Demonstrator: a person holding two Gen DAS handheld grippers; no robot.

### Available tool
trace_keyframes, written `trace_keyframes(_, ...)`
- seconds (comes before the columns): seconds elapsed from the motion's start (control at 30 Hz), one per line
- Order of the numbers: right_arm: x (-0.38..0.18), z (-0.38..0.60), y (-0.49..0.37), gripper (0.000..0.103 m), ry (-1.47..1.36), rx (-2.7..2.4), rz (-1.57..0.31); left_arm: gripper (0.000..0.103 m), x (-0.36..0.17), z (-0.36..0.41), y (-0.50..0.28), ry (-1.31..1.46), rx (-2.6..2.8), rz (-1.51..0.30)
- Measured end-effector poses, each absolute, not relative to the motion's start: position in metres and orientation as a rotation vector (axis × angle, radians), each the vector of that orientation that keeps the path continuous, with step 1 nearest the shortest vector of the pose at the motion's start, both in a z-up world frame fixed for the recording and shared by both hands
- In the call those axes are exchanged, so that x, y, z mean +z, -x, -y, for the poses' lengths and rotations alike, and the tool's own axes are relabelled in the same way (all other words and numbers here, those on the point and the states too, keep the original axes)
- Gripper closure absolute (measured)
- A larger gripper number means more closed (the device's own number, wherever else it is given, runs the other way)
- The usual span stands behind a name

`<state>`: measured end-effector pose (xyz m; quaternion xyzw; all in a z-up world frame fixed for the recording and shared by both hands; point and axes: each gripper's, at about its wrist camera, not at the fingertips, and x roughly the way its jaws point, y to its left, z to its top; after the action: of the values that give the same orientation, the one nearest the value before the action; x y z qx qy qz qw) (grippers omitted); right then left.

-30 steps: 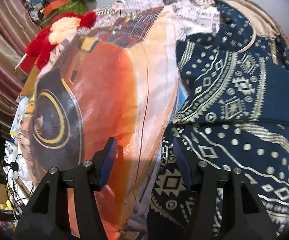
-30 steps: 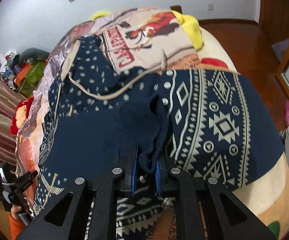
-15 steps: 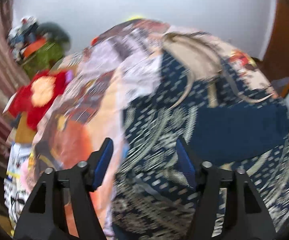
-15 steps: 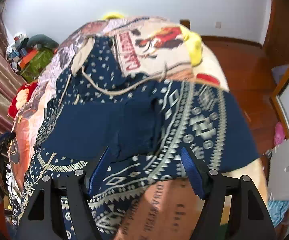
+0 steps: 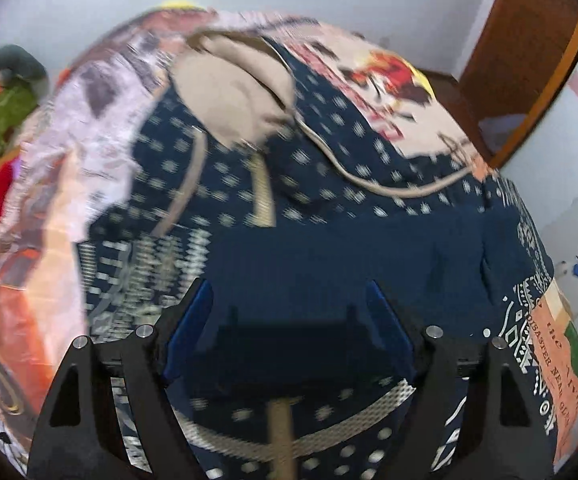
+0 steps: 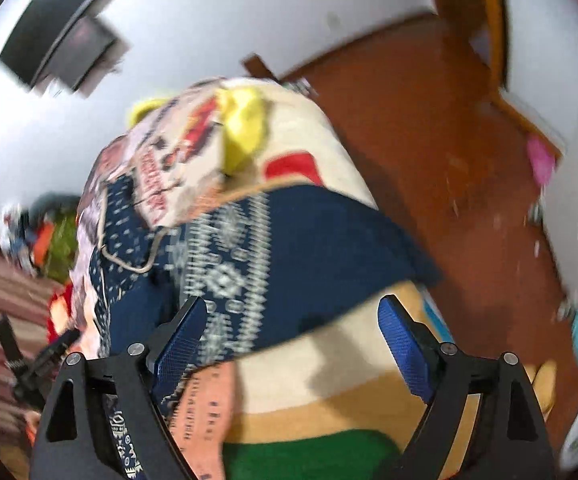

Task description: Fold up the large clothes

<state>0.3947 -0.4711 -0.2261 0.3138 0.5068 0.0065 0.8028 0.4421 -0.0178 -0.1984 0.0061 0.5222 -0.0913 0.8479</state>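
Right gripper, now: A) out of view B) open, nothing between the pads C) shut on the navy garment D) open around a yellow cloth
B: the right gripper has just been opening; its blue pads stand wide apart above the navy garment, gripping nothing.

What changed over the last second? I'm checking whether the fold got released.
The right claw let go of the navy patterned garment; its jaws have just been opening, nothing between them. The left claw, also opening, swung over the garment. The garment stays on the bed.
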Motion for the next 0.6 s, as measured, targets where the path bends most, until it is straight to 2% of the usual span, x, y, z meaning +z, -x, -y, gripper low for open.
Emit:
trace_keyframes(0.23, -0.292, 0.484, -0.407, 0.016, -0.847, 0.014, -1.171, 0.024, -0.237, 0.042, -0.457, 0.004, -0.241, -1.223)
trace_keyframes(0.43, -0.301, 0.483, -0.427, 0.017, -0.842, 0.028, -1.107, 0.022, -0.248, 0.053, -0.459, 0.008, -0.258, -1.217)
trace_keyframes(0.5, -0.307, 0.485, -0.433, 0.02, -0.857, 0.024, -1.109, 0.021, -0.248, 0.055, -0.458, 0.013, -0.26, -1.211)
trace_keyframes(0.6, -0.31, 0.489, -0.439, 0.036, -0.868, -0.006, -1.094, 0.02, -0.248, 0.055, -0.458, 0.013, -0.257, -1.207)
